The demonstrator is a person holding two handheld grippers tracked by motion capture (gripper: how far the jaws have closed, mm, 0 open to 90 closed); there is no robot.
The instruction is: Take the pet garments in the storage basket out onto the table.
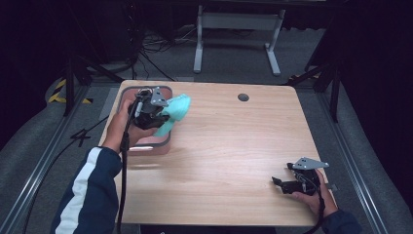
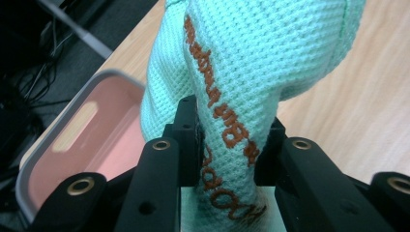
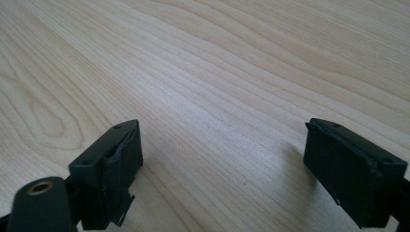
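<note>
Wood table [image 1: 234, 146] in a dark room, pink bin [image 1: 163, 142] at its left edge. Left gripper [image 1: 155, 117] pinches a mint waffle-knit cloth [image 2: 251, 63] just above the bin's rim; it looks light, soft and floppy, so grab it at a bunched fold. Right gripper [image 1: 285, 184] rests spread and empty on the table, well apart.

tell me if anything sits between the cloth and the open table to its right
Nothing visible does. The left gripper is shut on the mint cloth, held above the pink bin's right edge, and the table beside it is bare wood.
</note>
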